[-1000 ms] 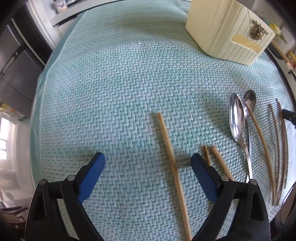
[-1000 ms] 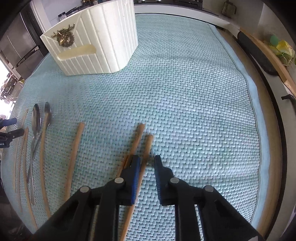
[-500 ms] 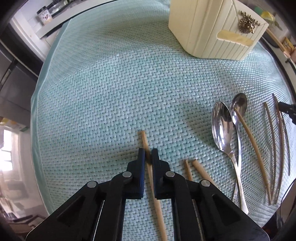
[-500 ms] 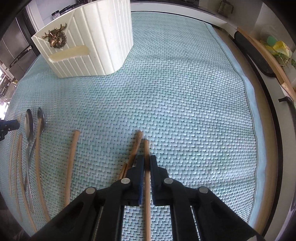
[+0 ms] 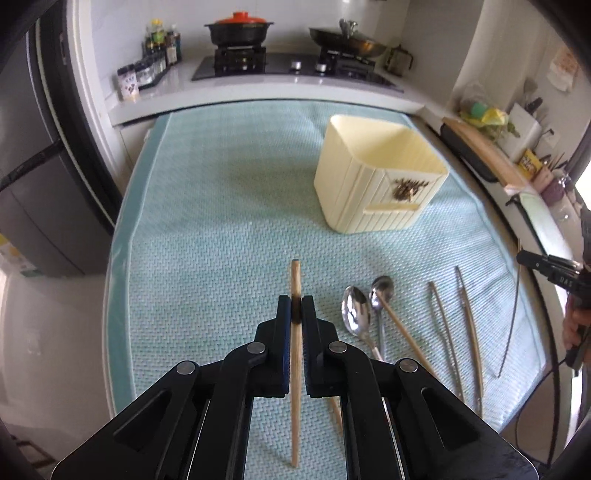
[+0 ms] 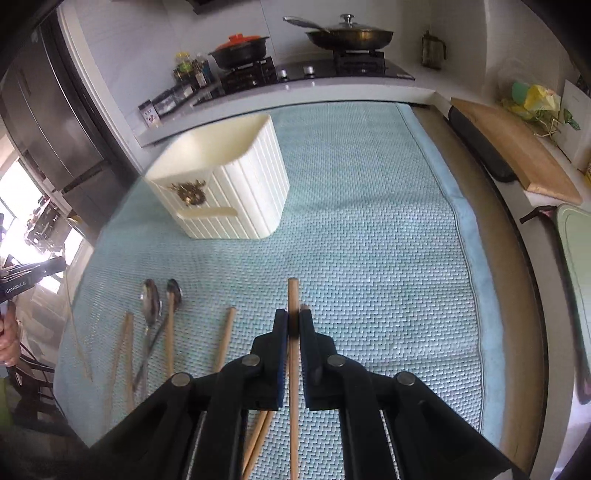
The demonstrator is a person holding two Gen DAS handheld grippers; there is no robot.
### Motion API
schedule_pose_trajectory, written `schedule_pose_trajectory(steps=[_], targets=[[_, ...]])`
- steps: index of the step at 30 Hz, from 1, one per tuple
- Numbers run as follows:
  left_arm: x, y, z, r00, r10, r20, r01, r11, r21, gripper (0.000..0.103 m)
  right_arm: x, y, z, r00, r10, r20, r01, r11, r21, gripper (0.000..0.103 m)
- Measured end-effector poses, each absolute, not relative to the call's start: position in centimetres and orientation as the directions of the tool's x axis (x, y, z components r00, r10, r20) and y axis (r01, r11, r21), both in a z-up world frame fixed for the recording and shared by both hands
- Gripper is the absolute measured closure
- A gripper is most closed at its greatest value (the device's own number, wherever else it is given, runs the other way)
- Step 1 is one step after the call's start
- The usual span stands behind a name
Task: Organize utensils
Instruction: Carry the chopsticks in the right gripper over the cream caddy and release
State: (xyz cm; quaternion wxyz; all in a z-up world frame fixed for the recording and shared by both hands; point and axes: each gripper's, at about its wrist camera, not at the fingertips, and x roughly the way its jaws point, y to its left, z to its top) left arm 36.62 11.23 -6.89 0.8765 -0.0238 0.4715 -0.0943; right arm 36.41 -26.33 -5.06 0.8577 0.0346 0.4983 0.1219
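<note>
Pale aqua mat (image 5: 207, 236) with woven herringbone texture, smooth lighter-blue border. Cream ribbed holder (image 5: 354, 192), vertical grooves, bronze-gold stag emblem (image 5: 406, 189) on front. Light tan wooden chopstick (image 5: 295, 280) in left gripper (image 5: 295, 312); black frame, blue pads. Same tan on chopstick (image 6: 293, 295) in right gripper (image 6: 293, 325), also black with blue pads. 2 shiny silver spoons (image 5: 356, 314). Other chopsticks (image 5: 469, 317) tan to brownish. Black pot with orange-red lid (image 5: 239, 16). White bench (image 5: 295, 86) behind. Dark grey fridge (image 5: 33, 155).
</note>
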Motion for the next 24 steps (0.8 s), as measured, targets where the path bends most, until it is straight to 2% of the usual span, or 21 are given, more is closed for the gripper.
schedule_pose_trajectory(steps=[13, 24], targets=[[32.4, 10.7, -1.1, 0.678, -0.262, -0.687, 0.179, 0.965, -0.192, 0.1, 30.8, -25.3, 4.7, 0.723, 0.276, -0.633, -0.249, 0.959, 0.134, 0.097], [36.5, 9.2, 6.0, 0.751, -0.316, -0.58, 0.211, 0.947, -0.242, 0.1, 36.3, -22.4, 10.4, 0.814, 0.365, -0.452, -0.304, 0.931, 0.204, 0.097]])
